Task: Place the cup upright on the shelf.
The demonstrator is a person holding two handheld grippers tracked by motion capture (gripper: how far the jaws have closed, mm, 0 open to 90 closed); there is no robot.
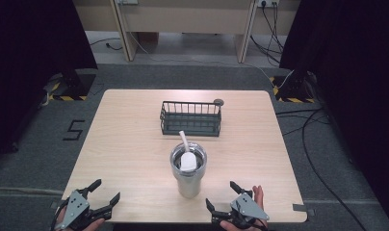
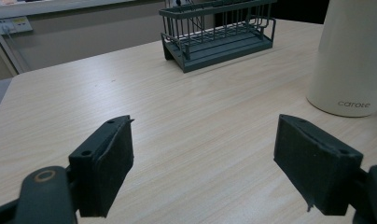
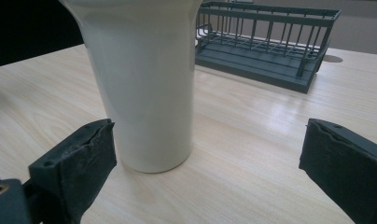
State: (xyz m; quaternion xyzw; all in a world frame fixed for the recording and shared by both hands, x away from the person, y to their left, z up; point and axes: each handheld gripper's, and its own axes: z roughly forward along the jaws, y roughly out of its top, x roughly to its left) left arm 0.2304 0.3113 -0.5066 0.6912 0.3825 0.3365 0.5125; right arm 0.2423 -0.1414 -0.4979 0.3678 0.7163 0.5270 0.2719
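A tall cream tumbler [image 1: 188, 178] stands upright near the table's front middle, with a white scoop-like utensil [image 1: 186, 153] leaning inside it. Behind it sits a dark wire rack [image 1: 191, 118], which holds nothing. My left gripper [image 1: 105, 191] rests open at the front left corner, well left of the tumbler [image 2: 352, 56]. My right gripper [image 1: 220, 195] is open at the front right, close to the tumbler [image 3: 144, 79], which stands just beyond its left jaw. The rack [image 2: 218, 31] lies far ahead of the left gripper [image 2: 203, 168], and the rack [image 3: 266, 39] also lies beyond the right gripper [image 3: 207, 172].
A small dark round disc [image 1: 218, 102] lies by the rack's back right corner. The wooden table [image 1: 130, 144] has bare surface on both sides of the tumbler. Cables [image 1: 313, 144] run over the floor at the right.
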